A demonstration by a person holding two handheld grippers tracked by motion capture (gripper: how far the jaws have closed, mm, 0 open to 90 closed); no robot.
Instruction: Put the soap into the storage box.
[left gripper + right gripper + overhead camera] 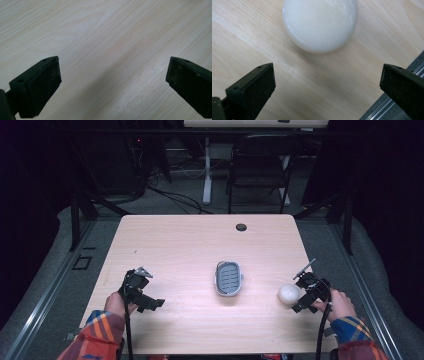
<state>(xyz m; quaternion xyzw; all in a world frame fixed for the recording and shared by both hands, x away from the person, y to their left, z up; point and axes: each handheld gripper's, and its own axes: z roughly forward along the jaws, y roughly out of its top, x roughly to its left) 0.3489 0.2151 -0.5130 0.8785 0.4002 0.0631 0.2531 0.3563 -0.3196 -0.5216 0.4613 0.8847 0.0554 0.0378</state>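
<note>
Between the jaws of the right gripper [327, 82] lies bare pale wood: the two black jaws stand wide apart and clamp nothing. Just ahead of that gap, in the right gripper view, a white, smooth, rounded object, ball-like in outline [320, 23], rests on the table [249, 37]; its exact material cannot be told. It sits beyond the jaw tips, not in contact with either. At the lower right of that view the table edge gives way to a grey metal rail [382, 110]. From the high view, the right gripper [302, 292] sits near the right edge of the table [190, 245], with the white object [289, 293] just beside it on the side toward the table's centre, and the person's right hand [341, 304] grips the tool from behind. On the opposite side, the left gripper [113, 82] also has its jaws spread wide, with nothing but wood grain between them. In the high view the left gripper [147, 290] rests low over the front-left part of the table, held by the left hand [116, 304], well apart from the white object. Both forearms wear plaid sleeves [95, 335]. Near the middle of the table, between the two grippers and closer to the right one, stands a small grey oval basket with a slotted floor [229, 278], touched by neither tool. A round cable hole [241, 227] is set near the far edge, and a dark folding chair [260, 165] stands beyond the table.
</note>
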